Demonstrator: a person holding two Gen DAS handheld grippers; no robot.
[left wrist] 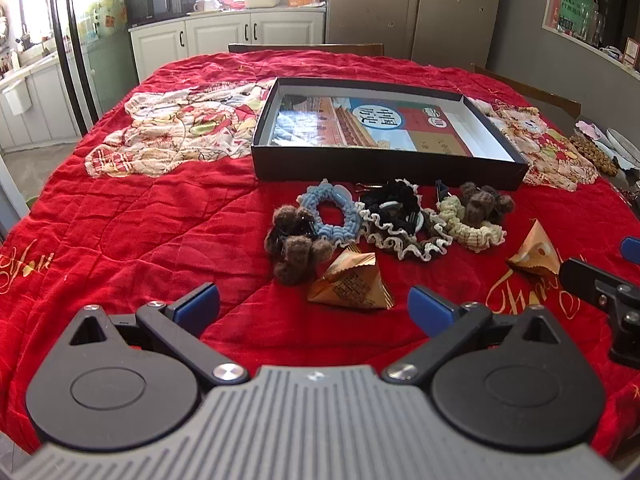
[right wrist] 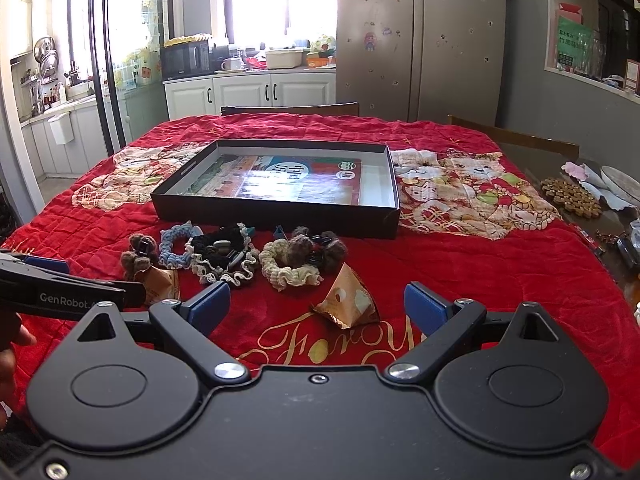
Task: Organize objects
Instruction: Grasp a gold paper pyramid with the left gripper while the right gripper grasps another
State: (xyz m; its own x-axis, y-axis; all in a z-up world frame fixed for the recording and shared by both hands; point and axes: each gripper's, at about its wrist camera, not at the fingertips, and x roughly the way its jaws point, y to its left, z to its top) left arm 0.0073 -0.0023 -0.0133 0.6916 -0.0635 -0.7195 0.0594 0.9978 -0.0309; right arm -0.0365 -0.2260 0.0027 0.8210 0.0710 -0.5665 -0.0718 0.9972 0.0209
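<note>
Just ahead of each wide-open, empty tongs, left tongs [left wrist: 314, 307] and right tongs [right wrist: 317, 304], lies a gold pyramid packet [left wrist: 352, 286], ready for picking. Beyond, the scrunchies [left wrist: 400, 220] cluster before the open black box [left wrist: 384, 160], likely their destination.

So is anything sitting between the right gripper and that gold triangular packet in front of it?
Nothing visible: the open right gripper faces the gold packet over bare red cloth.

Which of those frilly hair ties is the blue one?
The blue scrunchie, leftmost ring in the row, beside the brown fuzzy clip. The other scrunchies are black-and-white and cream.
</note>
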